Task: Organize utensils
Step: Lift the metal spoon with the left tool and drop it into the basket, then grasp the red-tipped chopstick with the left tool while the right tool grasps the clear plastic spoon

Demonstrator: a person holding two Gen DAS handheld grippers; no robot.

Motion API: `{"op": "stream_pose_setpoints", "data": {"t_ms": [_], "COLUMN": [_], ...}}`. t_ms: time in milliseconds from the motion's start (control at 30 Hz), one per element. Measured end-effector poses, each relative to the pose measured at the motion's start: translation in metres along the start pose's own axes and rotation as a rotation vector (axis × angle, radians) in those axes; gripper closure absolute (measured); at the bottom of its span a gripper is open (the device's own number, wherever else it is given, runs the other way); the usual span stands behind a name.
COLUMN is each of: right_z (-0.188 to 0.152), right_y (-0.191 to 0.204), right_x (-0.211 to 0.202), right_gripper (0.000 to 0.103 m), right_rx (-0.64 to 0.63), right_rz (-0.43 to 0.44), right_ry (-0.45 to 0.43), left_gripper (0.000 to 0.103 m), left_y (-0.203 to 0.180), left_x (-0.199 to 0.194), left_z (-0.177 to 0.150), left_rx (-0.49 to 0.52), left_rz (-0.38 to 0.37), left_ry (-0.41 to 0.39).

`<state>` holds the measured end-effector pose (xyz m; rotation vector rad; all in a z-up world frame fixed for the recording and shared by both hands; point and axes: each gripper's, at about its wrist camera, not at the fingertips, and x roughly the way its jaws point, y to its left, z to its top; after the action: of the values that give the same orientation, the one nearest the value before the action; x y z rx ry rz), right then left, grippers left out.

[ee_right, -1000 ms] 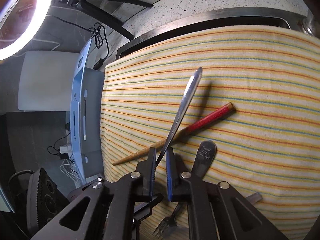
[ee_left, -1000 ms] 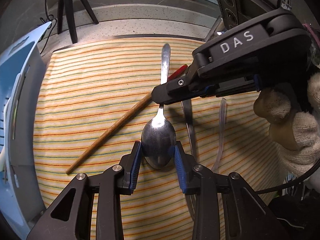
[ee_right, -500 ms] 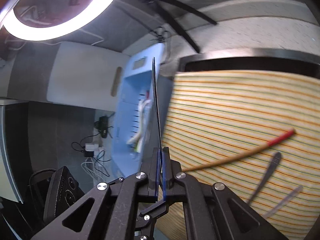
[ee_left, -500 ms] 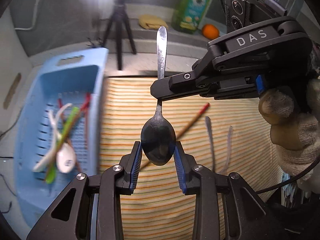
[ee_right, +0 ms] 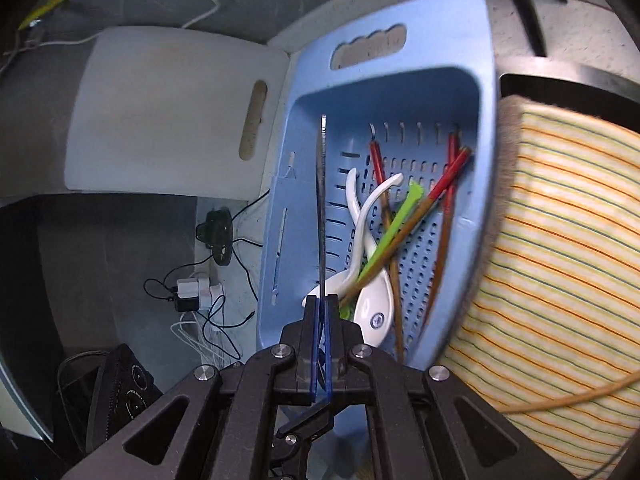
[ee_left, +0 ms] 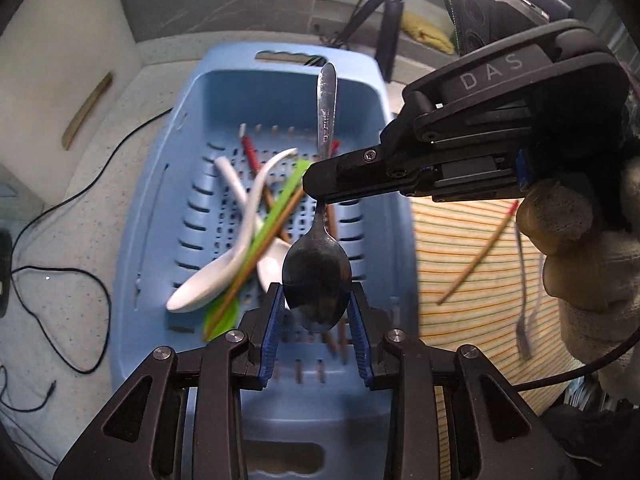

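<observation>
A metal spoon [ee_left: 326, 100] hangs over the blue basket [ee_left: 192, 92], held at both ends. My left gripper [ee_left: 316, 300] is shut on its bowl, blue pads on either side. My right gripper [ee_left: 320, 184], in a gloved hand [ee_left: 580, 264], is shut on the handle partway up. In the right wrist view the spoon handle [ee_right: 321, 200] stands edge-on out of my right gripper [ee_right: 321, 308], above the basket [ee_right: 486, 80]. Inside lie white spoons [ee_left: 216, 280], a green utensil [ee_left: 276, 208] and red-tipped chopsticks [ee_right: 444, 184].
The striped cloth [ee_left: 472, 248] lies right of the basket, with a chopstick [ee_left: 480, 256] and blurred pale utensils [ee_left: 524, 320] on it. A white cutting board [ee_right: 160, 112] stands left of the basket. Cables [ee_left: 60, 280] and a tripod [ee_left: 388, 20] are around it.
Both grippers lifted the spoon off the striped cloth and carried it left, from above the cloth to above the blue basket. The grip on both ends is unchanged.
</observation>
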<state>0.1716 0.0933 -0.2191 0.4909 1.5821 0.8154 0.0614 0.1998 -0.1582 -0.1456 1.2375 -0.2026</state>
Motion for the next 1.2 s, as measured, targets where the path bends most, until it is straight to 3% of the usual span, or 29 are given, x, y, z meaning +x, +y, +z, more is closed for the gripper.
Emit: {"op": "stream_pose_setpoints", "data": {"t_ms": [167, 533, 700, 1200], "right_z": [0.013, 0.029, 0.031, 0.01], "right_y": [0.004, 0.006, 0.01, 0.013], "right_x": [0.027, 0.047, 0.041, -0.02], "right_gripper": [0.1, 0.096, 0.082, 0.08], "right_rx": [0.011, 0.001, -0.016, -0.089], "right_rz": [-0.048, -0.133, -0.125, -0.104], "right_ry": [0.021, 0.019, 0.014, -0.032], "left_gripper": [0.073, 0.073, 0.072, 0.072], "left_y": [0.015, 0.025, 0.024, 0.017], "left_x": [0.018, 0.031, 0.02, -0.011], "left_z": [0.007, 0.014, 0.009, -0.006], "left_rx": [-0.017, -0.006, -0.022, -0.075], "left_rz": [0.012, 0.04, 0.052, 0.135], "left_ry": [0.046, 0.075, 0.072, 0.012]}}
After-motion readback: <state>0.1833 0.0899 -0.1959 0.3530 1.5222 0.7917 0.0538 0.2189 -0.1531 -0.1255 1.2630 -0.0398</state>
